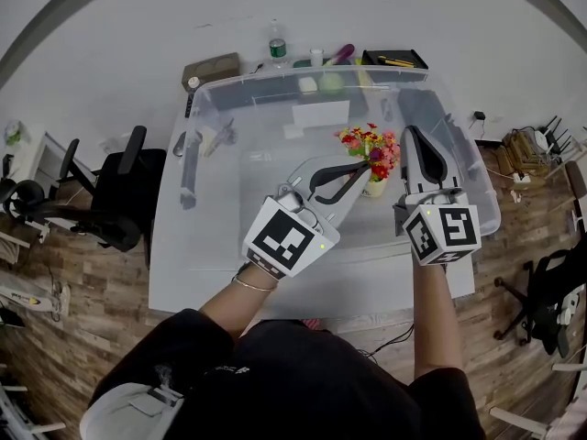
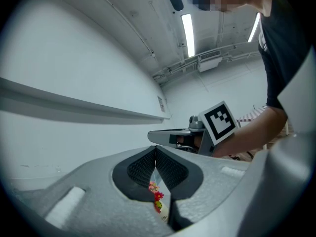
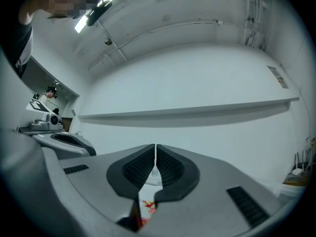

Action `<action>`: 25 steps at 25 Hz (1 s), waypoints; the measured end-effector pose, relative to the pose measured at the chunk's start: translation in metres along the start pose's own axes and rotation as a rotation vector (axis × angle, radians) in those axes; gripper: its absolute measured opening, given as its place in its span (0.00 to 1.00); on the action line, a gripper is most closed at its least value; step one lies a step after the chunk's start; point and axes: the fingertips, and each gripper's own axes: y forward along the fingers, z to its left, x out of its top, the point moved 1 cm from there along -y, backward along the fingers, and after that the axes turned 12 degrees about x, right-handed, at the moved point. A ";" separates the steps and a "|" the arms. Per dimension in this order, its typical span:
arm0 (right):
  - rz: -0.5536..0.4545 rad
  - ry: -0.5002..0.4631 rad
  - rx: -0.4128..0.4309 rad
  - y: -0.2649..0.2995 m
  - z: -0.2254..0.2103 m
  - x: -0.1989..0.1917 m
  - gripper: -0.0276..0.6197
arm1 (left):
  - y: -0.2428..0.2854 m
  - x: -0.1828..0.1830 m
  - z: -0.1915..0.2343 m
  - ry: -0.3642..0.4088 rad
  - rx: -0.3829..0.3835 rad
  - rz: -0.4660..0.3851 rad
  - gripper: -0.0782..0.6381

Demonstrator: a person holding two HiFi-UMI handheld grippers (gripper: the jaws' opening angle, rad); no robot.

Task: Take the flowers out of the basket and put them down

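Observation:
A small bunch of red, yellow and pink flowers [image 1: 371, 145] in a white pot stands inside the clear plastic basket [image 1: 275, 81] on the white table. My left gripper [image 1: 359, 169] lies level just left of the flowers, its jaws shut on nothing. My right gripper [image 1: 414, 134] is close on the flowers' right, also shut and empty. In the left gripper view the flowers [image 2: 157, 196] show through the slit below the shut left gripper [image 2: 156, 149], with the right gripper [image 2: 197, 135] beyond. In the right gripper view the flowers [image 3: 147, 207] peep out under the shut right gripper [image 3: 155, 147].
The basket also holds a dark long tool [image 1: 188, 168] at the left and a white sheet [image 1: 321, 115]. Behind it stand a bottle [image 1: 277, 44] and small items. A black chair [image 1: 119, 186] is left of the table; cables [image 1: 527, 149] lie at the right.

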 end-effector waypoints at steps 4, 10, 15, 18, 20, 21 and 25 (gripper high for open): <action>-0.012 0.002 0.009 0.000 0.000 0.001 0.06 | 0.000 0.001 0.000 0.016 0.003 -0.010 0.12; -0.084 0.056 0.006 -0.005 -0.003 0.007 0.06 | -0.001 0.002 0.000 0.054 0.009 -0.016 0.12; -0.073 0.078 0.008 -0.003 -0.003 0.004 0.06 | 0.002 -0.001 -0.008 0.099 -0.036 -0.004 0.12; -0.078 0.095 0.005 -0.004 -0.005 0.004 0.07 | 0.003 -0.001 -0.010 0.107 -0.055 -0.007 0.12; -0.074 0.103 0.005 -0.005 -0.006 0.002 0.07 | 0.004 0.001 -0.012 0.104 -0.065 -0.021 0.12; -0.071 0.106 0.006 -0.005 -0.006 0.002 0.07 | 0.005 0.004 -0.014 0.102 -0.076 -0.031 0.12; -0.068 0.103 0.002 -0.005 -0.007 0.002 0.10 | 0.010 0.013 -0.017 0.143 -0.133 -0.053 0.14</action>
